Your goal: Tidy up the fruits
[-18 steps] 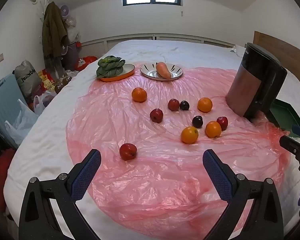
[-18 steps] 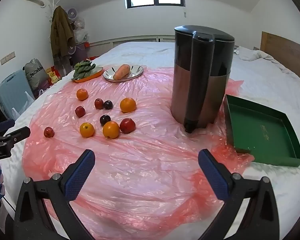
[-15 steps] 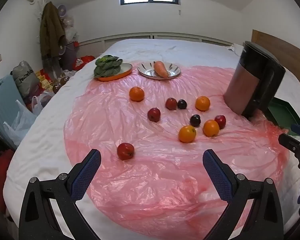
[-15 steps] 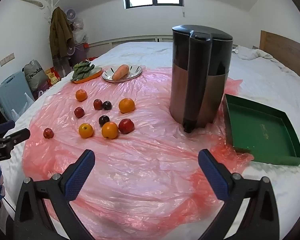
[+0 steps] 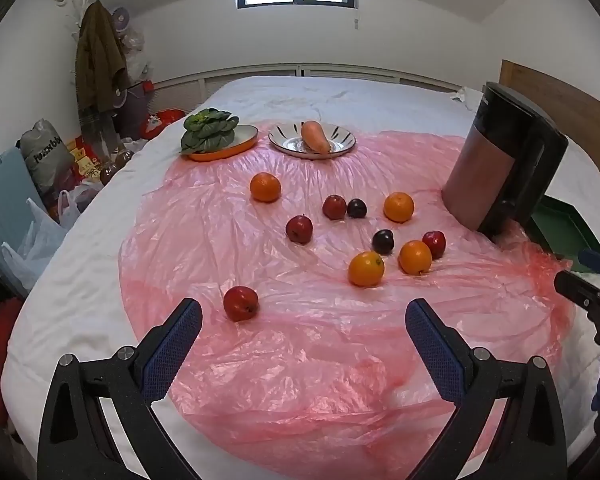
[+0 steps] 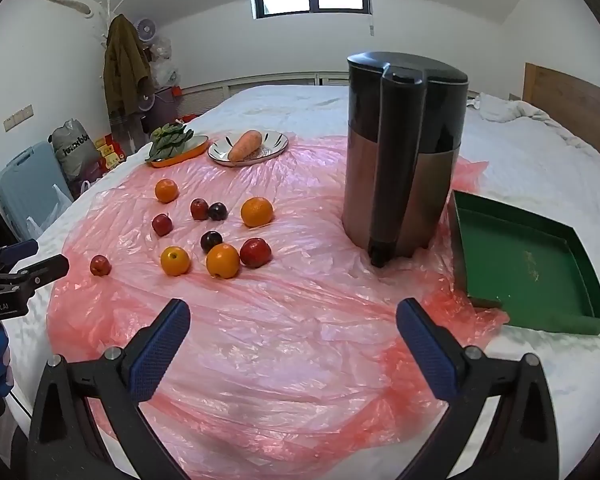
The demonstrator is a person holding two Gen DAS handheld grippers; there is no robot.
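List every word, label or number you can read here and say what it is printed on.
"enRobot.AI": white print on the left hand-held gripper body, start cut off by the frame edge.
Grey bag on the floor: bold black word, only partly legible, something like "...obbo".
Green tray: faint gold mark inside, too small to read.
Red and yellow boxes by the bag: print too blurred to read.

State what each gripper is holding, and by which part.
Nothing is held. The left gripper and the right gripper are both open and empty above the pink plastic sheet.

Open pink plastic sheet (image 6: 284, 344) before the scattered fruit; tall juicer (image 6: 404, 152) blocking the green tray (image 6: 520, 264).
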